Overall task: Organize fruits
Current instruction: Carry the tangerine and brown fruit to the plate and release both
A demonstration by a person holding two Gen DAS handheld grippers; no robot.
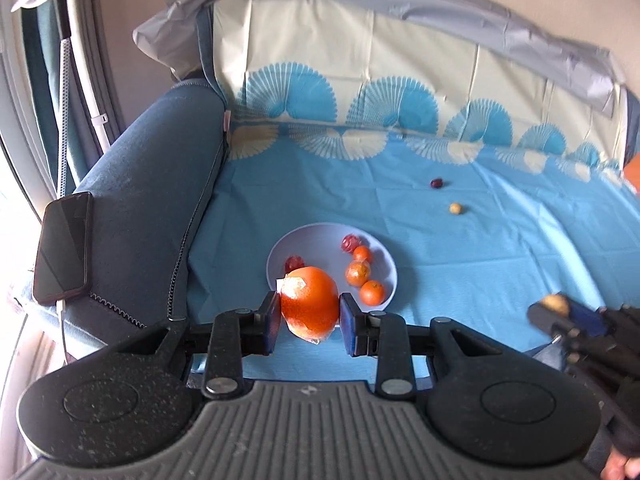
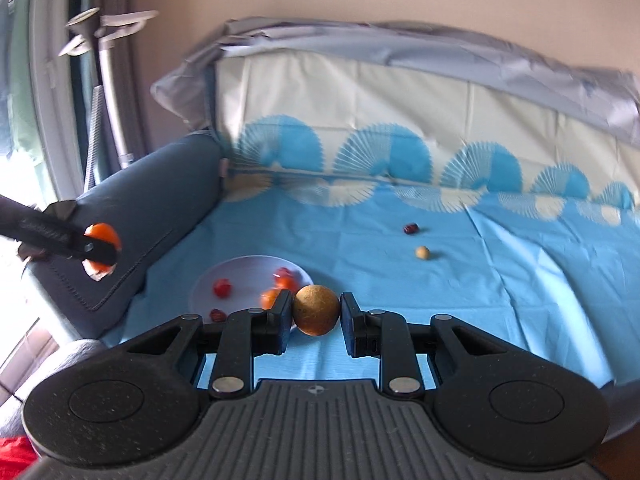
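Right wrist: round brown fruit (image 2: 316, 310) hides plate (image 2: 224, 270) edge; oranges blurred.

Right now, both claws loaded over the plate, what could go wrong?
The wrapped orange in the left claw is large for the plate; dropped in, it could knock the small oranges out.
The brown round fruit in the right claw may roll off across the blue cloth.
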